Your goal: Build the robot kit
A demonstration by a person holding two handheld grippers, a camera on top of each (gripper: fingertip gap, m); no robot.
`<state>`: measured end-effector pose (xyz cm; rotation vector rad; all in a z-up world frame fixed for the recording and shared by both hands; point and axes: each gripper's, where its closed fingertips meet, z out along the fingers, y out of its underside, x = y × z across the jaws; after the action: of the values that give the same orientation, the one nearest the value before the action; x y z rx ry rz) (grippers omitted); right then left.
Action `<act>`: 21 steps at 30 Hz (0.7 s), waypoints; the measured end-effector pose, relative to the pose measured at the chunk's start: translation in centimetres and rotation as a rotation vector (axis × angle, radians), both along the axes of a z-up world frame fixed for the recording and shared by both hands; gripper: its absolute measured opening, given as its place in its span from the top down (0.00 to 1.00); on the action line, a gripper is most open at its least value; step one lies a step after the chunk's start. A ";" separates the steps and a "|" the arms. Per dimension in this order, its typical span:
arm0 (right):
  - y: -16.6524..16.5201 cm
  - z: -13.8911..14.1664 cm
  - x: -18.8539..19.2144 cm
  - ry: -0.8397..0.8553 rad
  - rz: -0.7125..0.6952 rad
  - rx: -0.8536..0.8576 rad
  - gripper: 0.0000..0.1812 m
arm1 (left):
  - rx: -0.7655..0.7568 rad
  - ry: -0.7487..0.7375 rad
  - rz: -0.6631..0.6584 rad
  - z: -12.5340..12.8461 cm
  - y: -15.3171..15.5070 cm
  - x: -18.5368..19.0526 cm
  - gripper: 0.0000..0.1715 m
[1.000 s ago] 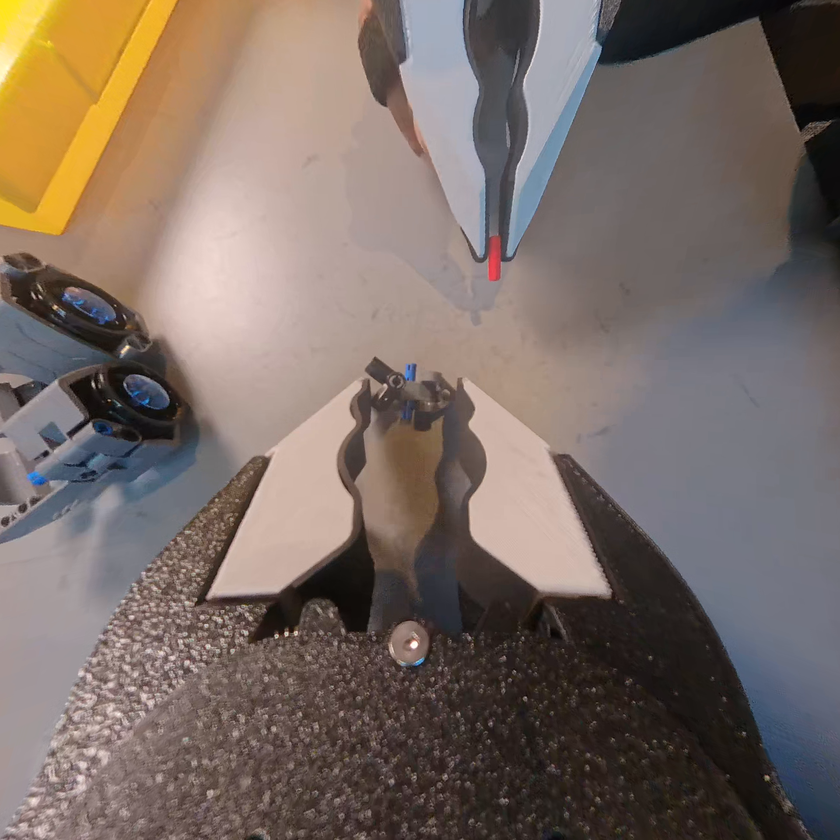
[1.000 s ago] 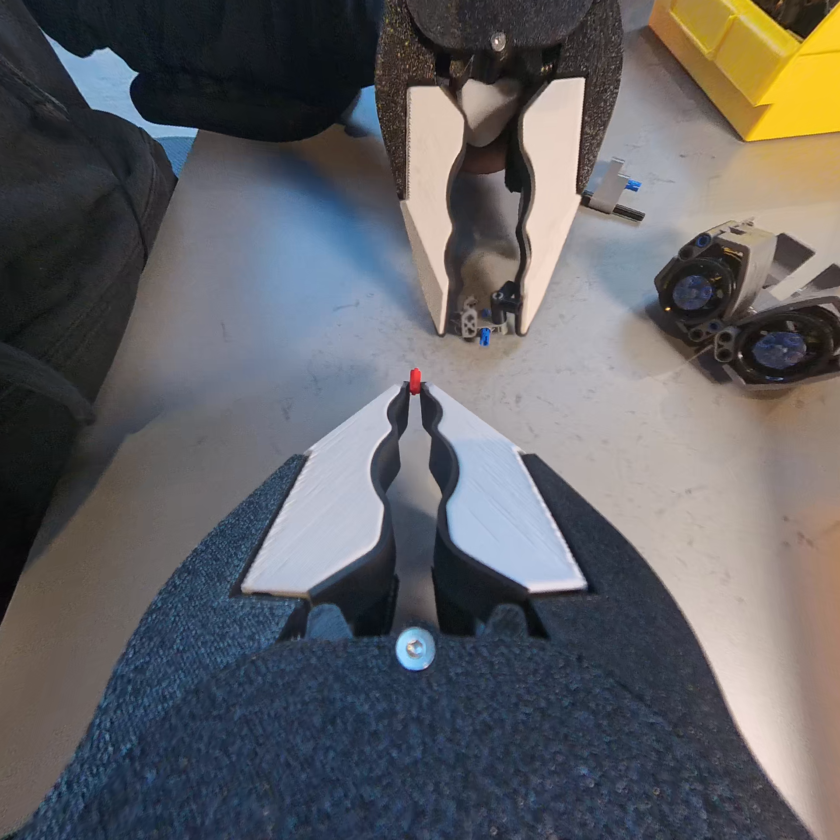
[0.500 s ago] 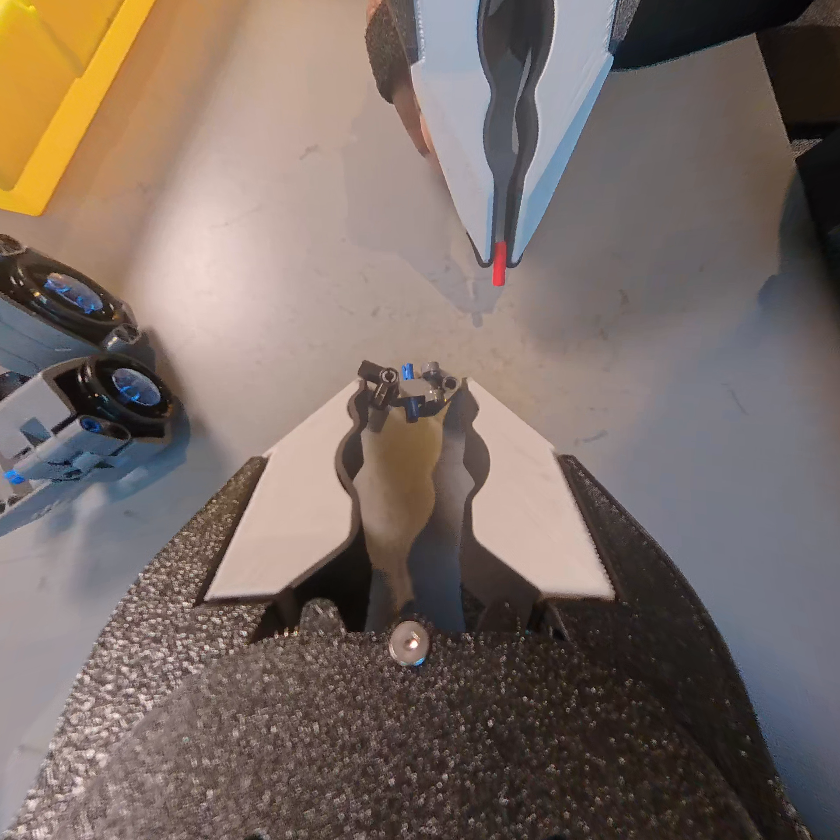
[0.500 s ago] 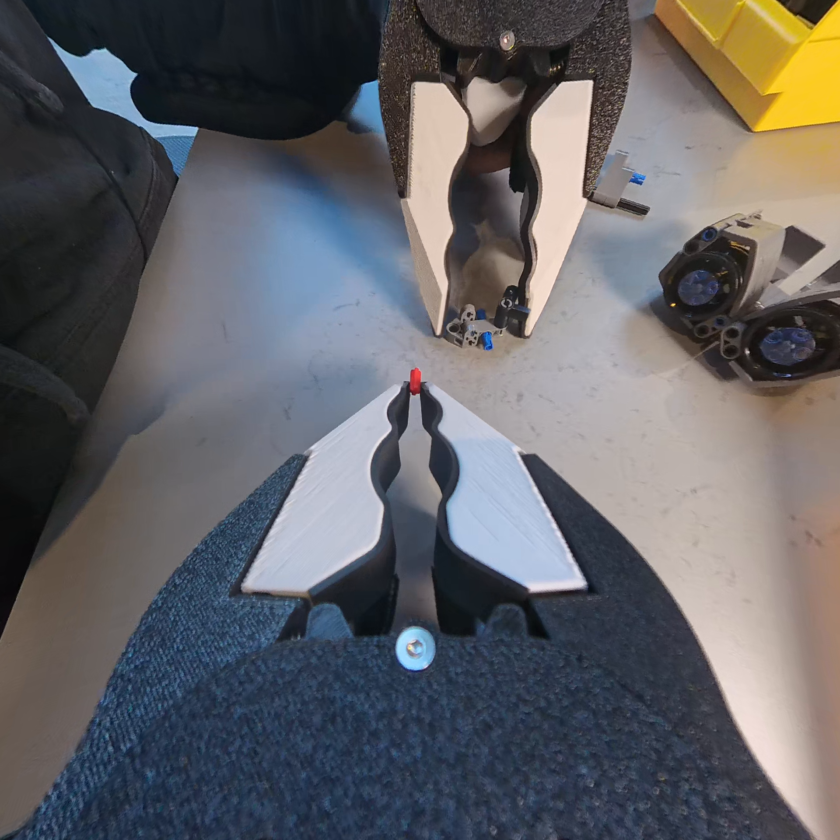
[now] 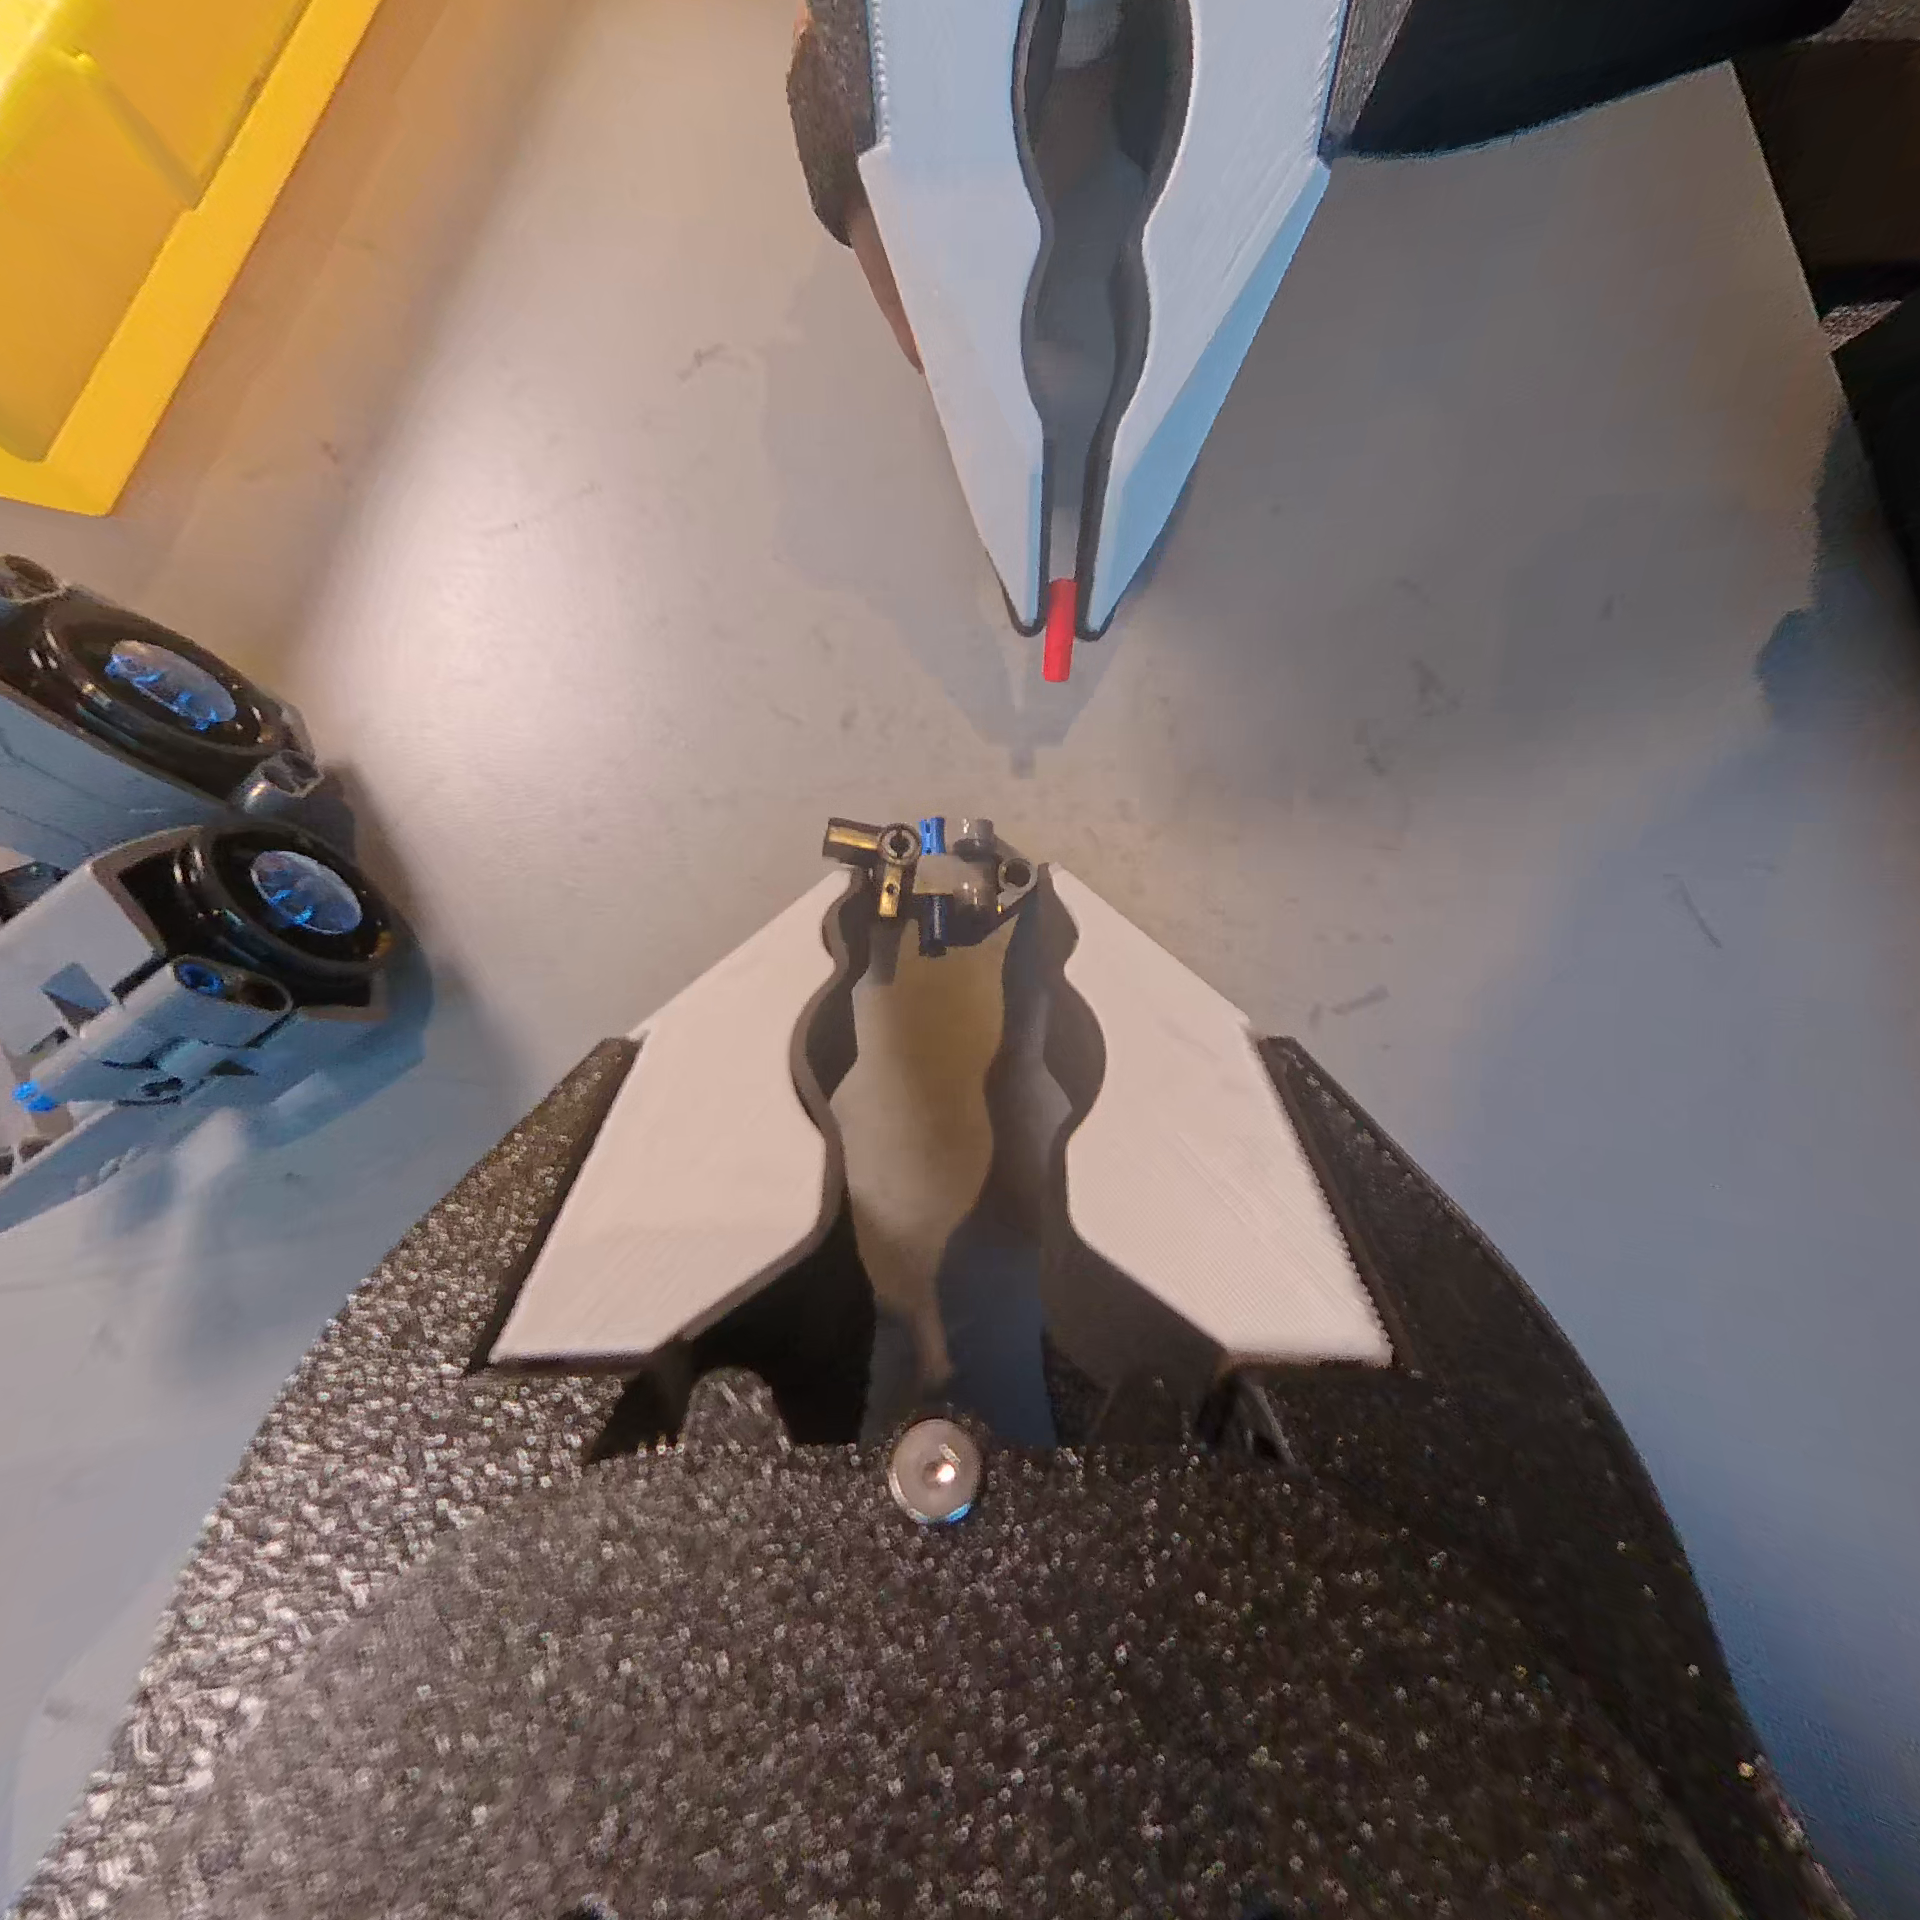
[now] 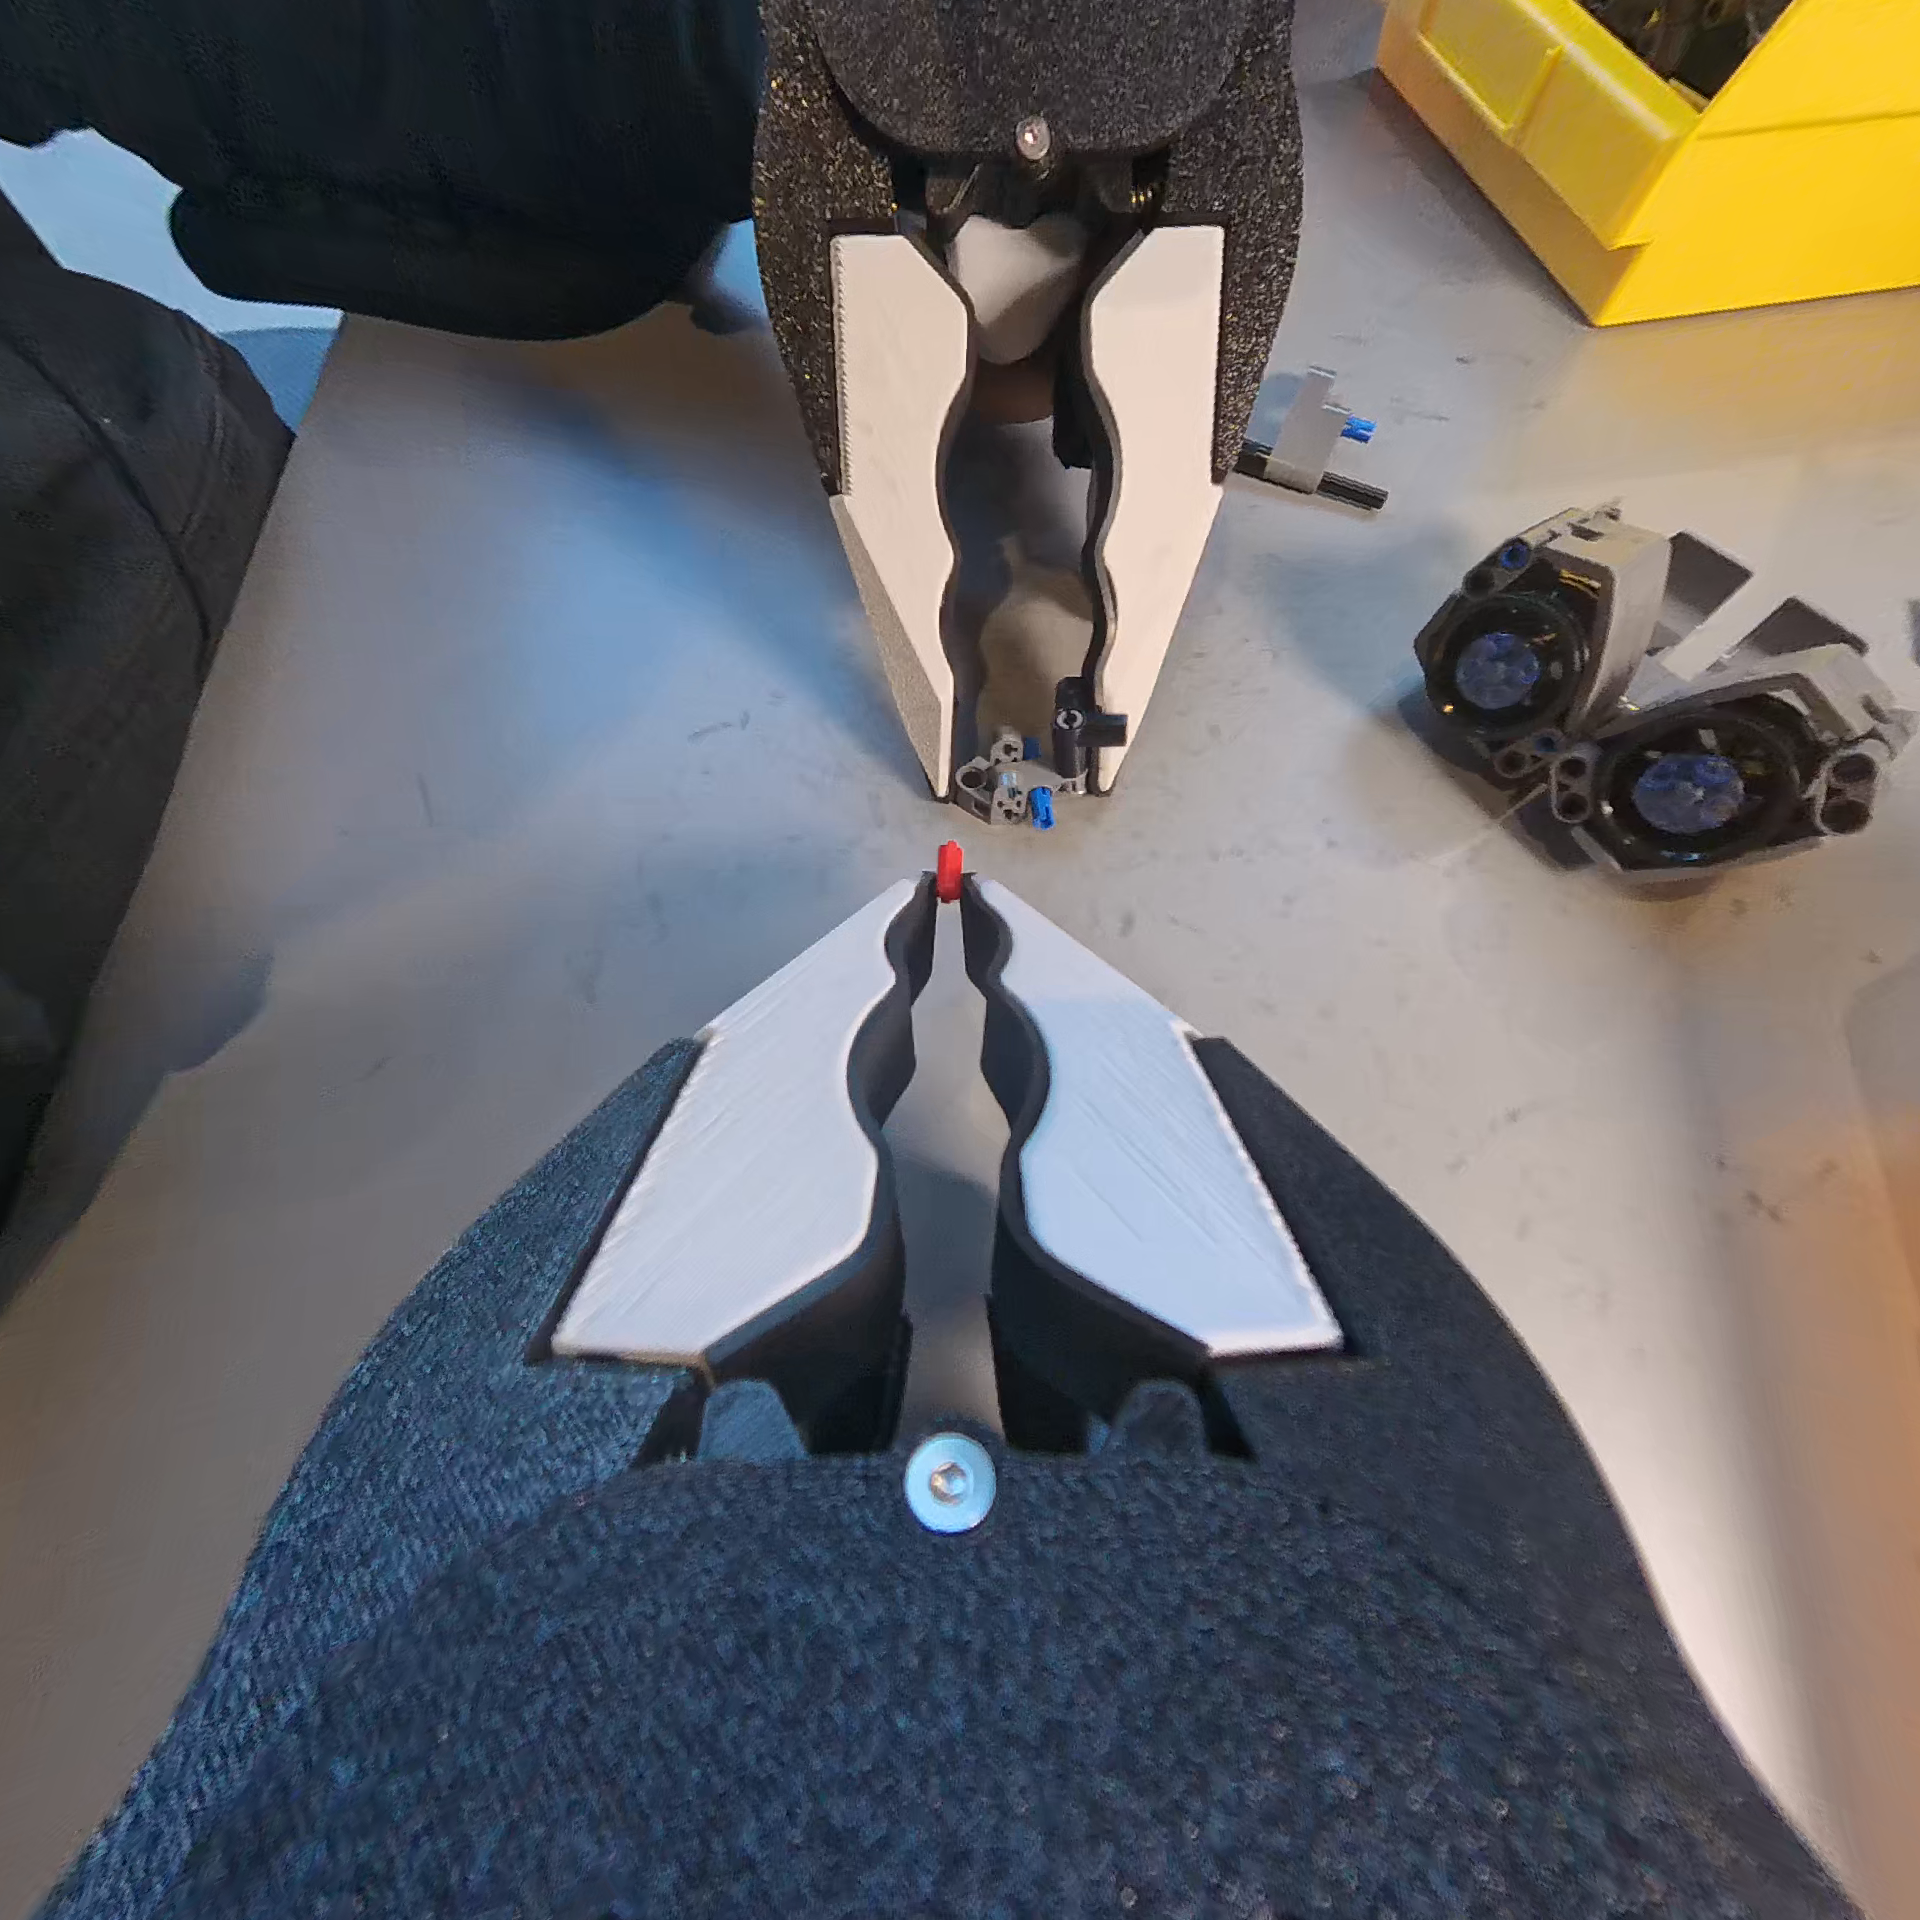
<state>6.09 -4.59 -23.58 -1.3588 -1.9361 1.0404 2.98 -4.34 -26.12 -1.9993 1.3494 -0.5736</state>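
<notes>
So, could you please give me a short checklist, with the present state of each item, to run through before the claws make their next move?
1. Right claw shut on the small red plastic pin: ok.
2. Left claw shut on the small grey, black and blue connector assembly: ok.
3. Pin tip protrudes past the fingertips: ok.
4. Gap between pin and assembly free of other parts: ok.
5. Pin lined up with a hole in the assembly: cannot tell.
6. Grey and black twin-lens block lies apart from both claws: ok.
</notes>
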 end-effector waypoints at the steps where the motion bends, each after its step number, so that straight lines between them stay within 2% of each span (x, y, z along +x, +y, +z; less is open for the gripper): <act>1: 0.1 -0.2 -0.2 -0.008 -0.007 0.015 0.98 | -0.001 0.000 0.000 0.0 0.0 0.0 0.82; 7: 0.0 -1.2 -0.6 -0.051 -0.007 0.076 0.98 | -0.019 -0.015 -0.016 0.1 -0.1 0.1 0.82; 11: 0.0 -1.1 -0.6 -0.046 -0.005 0.075 0.98 | -0.046 -0.043 -0.023 0.3 -0.2 0.1 0.76; 21: -0.3 -1.3 -0.5 -0.048 0.006 0.102 0.99 | -0.031 -0.021 -0.015 0.1 0.2 0.5 0.80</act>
<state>5.62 -4.85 -24.84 -1.3340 -2.0011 0.9065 3.45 -4.19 -26.05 -2.0041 1.3514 -0.6236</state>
